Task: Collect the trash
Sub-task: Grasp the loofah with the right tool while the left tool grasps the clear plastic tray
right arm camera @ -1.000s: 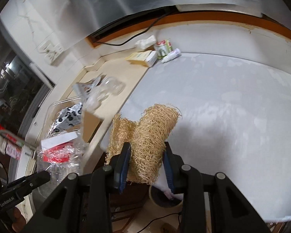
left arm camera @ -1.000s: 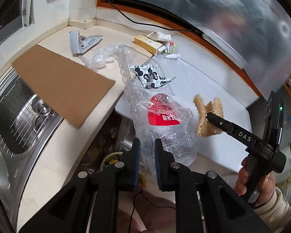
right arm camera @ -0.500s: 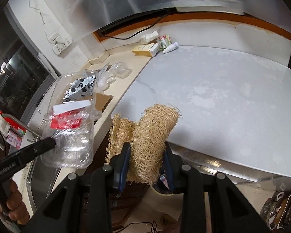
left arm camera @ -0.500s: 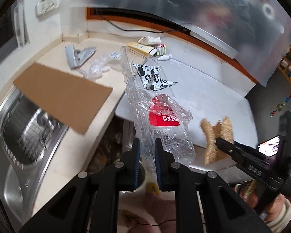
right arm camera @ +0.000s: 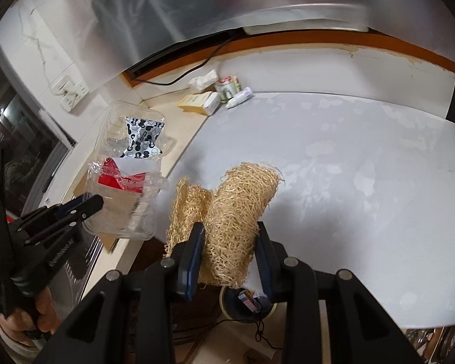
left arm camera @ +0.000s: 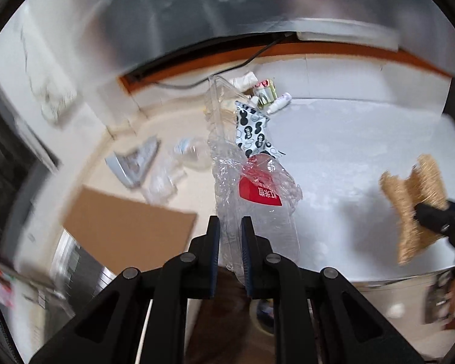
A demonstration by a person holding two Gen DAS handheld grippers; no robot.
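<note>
My left gripper [left arm camera: 230,236] is shut on a clear plastic clamshell container [left arm camera: 251,206] with a red label and a black-and-white patterned wrapper [left arm camera: 253,133] inside. I hold it in the air over the counter edge. It also shows in the right wrist view [right arm camera: 127,188]. My right gripper [right arm camera: 229,236] is shut on a tan loofah sponge [right arm camera: 236,209], held above the white countertop's [right arm camera: 348,182] front edge. The loofah shows at the right of the left wrist view [left arm camera: 415,200]. A round bin [right arm camera: 245,303] sits on the floor below the right gripper.
On the beige counter [left arm camera: 130,139] lie a brown cardboard sheet [left arm camera: 127,230], crumpled clear plastic [left arm camera: 173,170] and a grey packet [left arm camera: 133,160]. At the back corner stand a yellow box [right arm camera: 197,103], a small can [right arm camera: 229,86], a tissue [right arm camera: 203,79] and a white tube [right arm camera: 239,98]. A steel sink [left arm camera: 75,270] is at left.
Both grippers have swung to the right and back from the counter, still holding the container and the loofah. The left wrist view is motion-blurred now.
</note>
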